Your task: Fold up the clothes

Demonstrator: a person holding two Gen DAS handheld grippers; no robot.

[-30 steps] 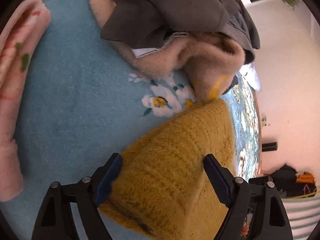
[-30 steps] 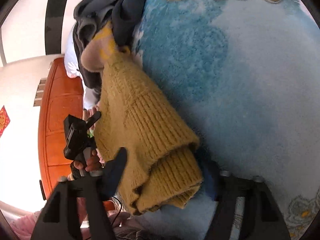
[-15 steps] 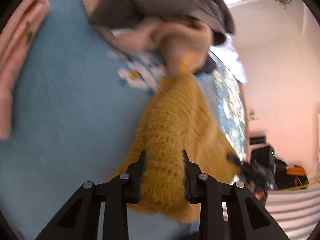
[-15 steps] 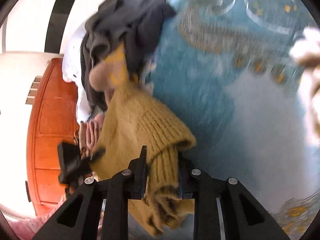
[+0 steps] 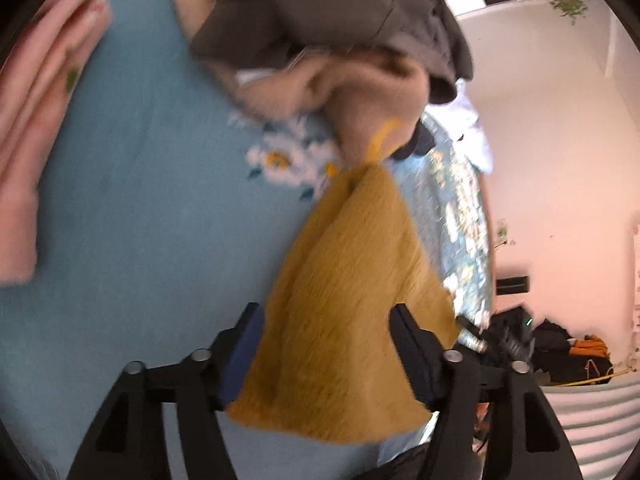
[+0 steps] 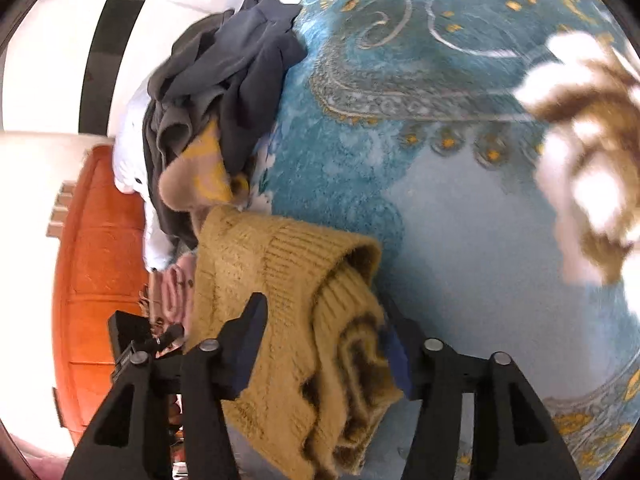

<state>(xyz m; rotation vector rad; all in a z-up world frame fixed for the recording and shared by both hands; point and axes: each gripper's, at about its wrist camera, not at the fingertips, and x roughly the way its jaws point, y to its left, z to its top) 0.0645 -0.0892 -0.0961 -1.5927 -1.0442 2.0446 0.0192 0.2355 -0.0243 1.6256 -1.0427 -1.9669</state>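
Mustard-yellow knit sweater point(image 5: 344, 300) lies on the blue carpet point(image 5: 140, 200), between the parted jaws of both the left gripper point(image 5: 326, 344) and right gripper point(image 6: 322, 334), neither clamping it. Its far end touches the unfolded clothes pile point(image 5: 320, 32); dragging could snag that. Open carpet lies leftward, before the folded pink garment point(image 5: 36, 128).

bright daylight | wall point(image 6: 36, 80) overexposed | motion blur throughout | fisheye edges curved, dark corners
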